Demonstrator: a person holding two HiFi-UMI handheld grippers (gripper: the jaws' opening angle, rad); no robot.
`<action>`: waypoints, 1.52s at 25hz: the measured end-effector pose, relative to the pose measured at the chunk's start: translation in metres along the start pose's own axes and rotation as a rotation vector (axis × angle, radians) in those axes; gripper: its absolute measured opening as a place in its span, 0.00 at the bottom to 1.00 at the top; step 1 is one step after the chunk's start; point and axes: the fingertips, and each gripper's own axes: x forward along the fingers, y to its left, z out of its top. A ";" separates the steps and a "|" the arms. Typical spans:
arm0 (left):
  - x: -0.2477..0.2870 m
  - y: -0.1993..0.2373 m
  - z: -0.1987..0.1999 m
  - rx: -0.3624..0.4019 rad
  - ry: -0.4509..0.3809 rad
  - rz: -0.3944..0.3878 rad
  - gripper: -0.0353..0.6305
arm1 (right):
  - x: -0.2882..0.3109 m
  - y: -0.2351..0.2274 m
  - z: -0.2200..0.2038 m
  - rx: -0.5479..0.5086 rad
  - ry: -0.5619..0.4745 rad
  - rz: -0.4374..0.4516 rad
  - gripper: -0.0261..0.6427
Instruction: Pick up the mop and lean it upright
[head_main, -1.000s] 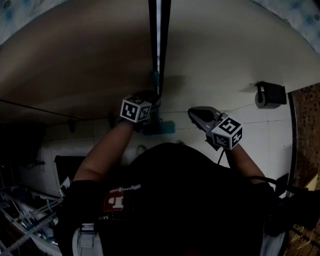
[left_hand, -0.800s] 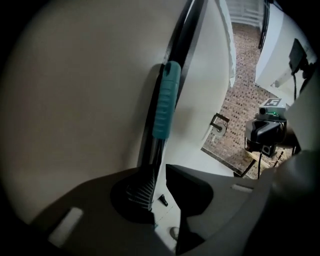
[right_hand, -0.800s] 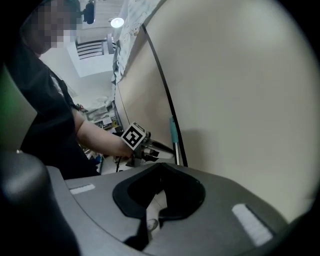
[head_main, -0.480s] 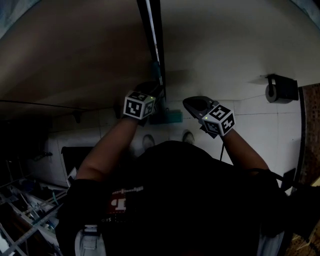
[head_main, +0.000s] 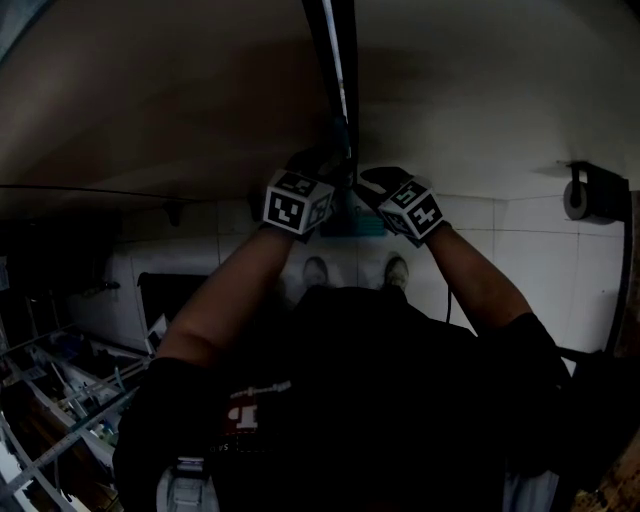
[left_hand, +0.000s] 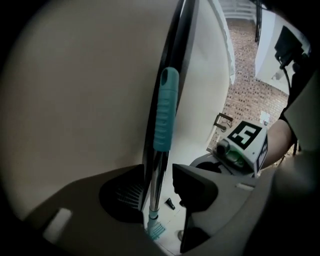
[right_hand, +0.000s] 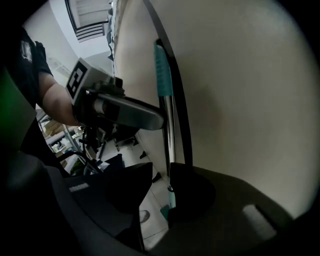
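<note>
Head view: the mop stands upright, its dark pole running up a pale wall. Its teal head lies on the tiled floor below. The left hand-held gripper and the right hand-held gripper are raised to either side of the pole, close together, each with its marker cube facing the camera. A paper roll holder hangs on the wall at far right

Left gripper view: the left hand-held gripper has its jaws apart and straddles the chrome shaft of the mop. The shaft runs just beside the ribbed left jaw, with a clear gap to the right jaw. A teal grip sleeve sits higher on the pole, and the right hand-held gripper is near, to the right

Right gripper view: the right hand-held gripper is likewise parted around the chrome shaft. The shaft lies against the right jaw and apart from the left one. The left hand-held gripper reaches the pole from the left, just below the teal grip sleeve
</note>
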 end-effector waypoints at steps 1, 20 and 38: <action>0.004 -0.002 0.005 0.016 -0.008 -0.009 0.28 | 0.007 -0.004 -0.001 0.001 0.008 -0.006 0.23; -0.018 -0.030 0.042 0.157 -0.058 -0.088 0.21 | 0.029 0.006 -0.007 -0.048 -0.019 0.023 0.17; -0.132 -0.113 0.165 0.279 -0.279 -0.202 0.21 | -0.098 0.065 0.098 -0.174 -0.138 -0.010 0.15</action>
